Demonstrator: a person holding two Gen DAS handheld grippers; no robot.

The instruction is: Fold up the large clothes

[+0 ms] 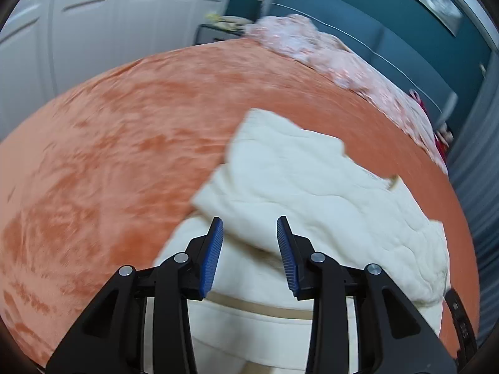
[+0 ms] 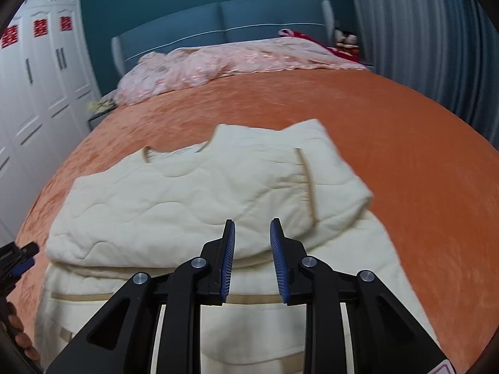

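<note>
A cream quilted garment with beige trim lies on the orange bedspread, its upper part folded over the lower part. My left gripper hovers above the garment's near left portion, jaws apart with nothing between the blue pads. My right gripper hangs over the fold's near edge, its jaws a little apart and empty too. In the right wrist view the left gripper shows at the far left edge, held by a hand.
A crumpled pink quilt lies at the head of the bed before the blue headboard. White wardrobe doors stand on the left, and a grey curtain hangs on the right. Soft toys sit by the headboard.
</note>
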